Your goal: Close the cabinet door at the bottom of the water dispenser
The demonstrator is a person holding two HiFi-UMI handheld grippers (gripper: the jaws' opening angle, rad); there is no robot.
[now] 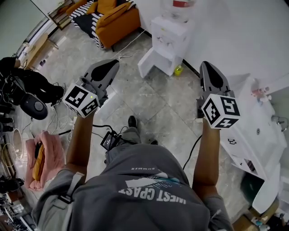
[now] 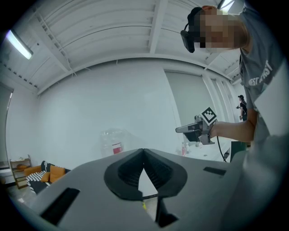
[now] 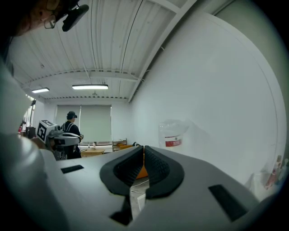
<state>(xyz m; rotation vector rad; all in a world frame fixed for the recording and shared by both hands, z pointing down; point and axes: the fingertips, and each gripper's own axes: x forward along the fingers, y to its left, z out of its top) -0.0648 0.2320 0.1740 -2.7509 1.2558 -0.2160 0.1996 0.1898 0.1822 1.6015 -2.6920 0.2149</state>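
Note:
The white water dispenser stands against the far wall with a clear bottle on top. Its bottom cabinet door hangs open, swung out over the floor. My left gripper is shut and empty, held level, a stretch short of the door. My right gripper is also shut and empty, to the right of the dispenser's base. In the left gripper view the jaws meet, with the bottle beyond. In the right gripper view the jaws meet, with the bottle to their right.
A small yellow-green object lies by the dispenser's base. An orange sofa stands at the back left. A white counter runs along the right. Black equipment, cables and a pink cloth sit at the left. Another person stands across the room.

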